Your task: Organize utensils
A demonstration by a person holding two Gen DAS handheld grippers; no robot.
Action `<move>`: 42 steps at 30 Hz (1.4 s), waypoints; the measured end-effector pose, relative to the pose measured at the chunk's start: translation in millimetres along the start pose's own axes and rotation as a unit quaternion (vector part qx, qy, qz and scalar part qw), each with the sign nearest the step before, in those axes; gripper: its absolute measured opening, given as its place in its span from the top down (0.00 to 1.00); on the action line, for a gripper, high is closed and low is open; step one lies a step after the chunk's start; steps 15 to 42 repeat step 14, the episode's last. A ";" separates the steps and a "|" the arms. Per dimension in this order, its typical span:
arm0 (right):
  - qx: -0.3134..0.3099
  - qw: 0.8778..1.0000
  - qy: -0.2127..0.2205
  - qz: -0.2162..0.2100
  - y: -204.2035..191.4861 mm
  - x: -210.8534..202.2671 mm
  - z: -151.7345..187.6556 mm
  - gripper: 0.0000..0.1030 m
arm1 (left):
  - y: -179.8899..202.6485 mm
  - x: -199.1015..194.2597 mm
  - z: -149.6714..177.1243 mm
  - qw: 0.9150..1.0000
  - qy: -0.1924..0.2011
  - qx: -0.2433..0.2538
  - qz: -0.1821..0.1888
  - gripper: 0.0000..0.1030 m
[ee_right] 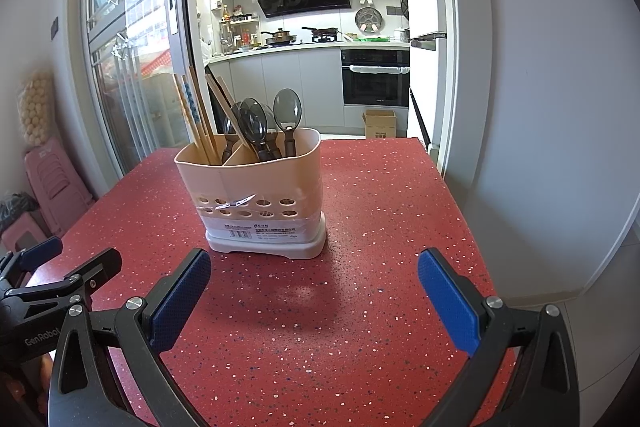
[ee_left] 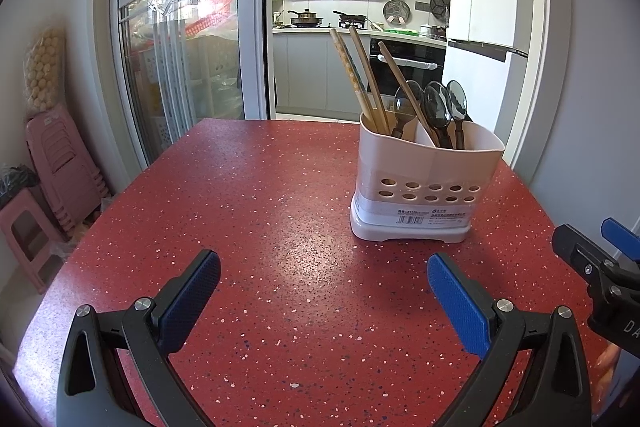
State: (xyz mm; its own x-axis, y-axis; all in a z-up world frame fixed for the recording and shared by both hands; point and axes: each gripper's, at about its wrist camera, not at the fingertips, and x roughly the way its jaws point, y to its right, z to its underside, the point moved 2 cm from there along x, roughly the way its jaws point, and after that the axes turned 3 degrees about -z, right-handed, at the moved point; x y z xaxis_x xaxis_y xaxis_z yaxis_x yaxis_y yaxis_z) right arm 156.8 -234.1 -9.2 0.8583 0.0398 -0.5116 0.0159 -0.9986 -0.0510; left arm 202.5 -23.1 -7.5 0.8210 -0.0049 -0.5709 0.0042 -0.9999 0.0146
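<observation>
Nothing is blocking the beige perforated plastic utensil holder (ee_right: 256,195) sitting on the red speckled tabletop (ee_right: 360,227); wooden chopsticks (ee_left: 360,83) and dark translucent spoons (ee_right: 264,127) are standing inside. Both the left gripper (ee_left: 324,287) and the right gripper (ee_right: 314,283) are hovering near the holder, fingers spread wide, holding nothing.

One utensil holder (ee_left: 424,183) with two compartments stands right of centre, holding four chopsticks (ee_left: 362,75) and three dark spoons (ee_left: 438,107). Two open grippers show.
</observation>
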 end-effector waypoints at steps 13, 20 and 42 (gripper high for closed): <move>0.002 1.000 -0.001 0.000 2.0 0.8 -0.4 0.00 | 1.0 1.2 0.0 1.000 -0.005 -0.001 0.002 0.00; 0.002 1.000 -0.001 0.000 2.5 1.0 -0.6 0.00 | 1.1 1.0 0.1 1.000 -0.004 0.000 0.001 0.00; 0.002 1.000 -0.001 0.000 2.5 1.0 -0.6 0.00 | 1.1 1.0 0.1 1.000 -0.004 0.000 0.001 0.00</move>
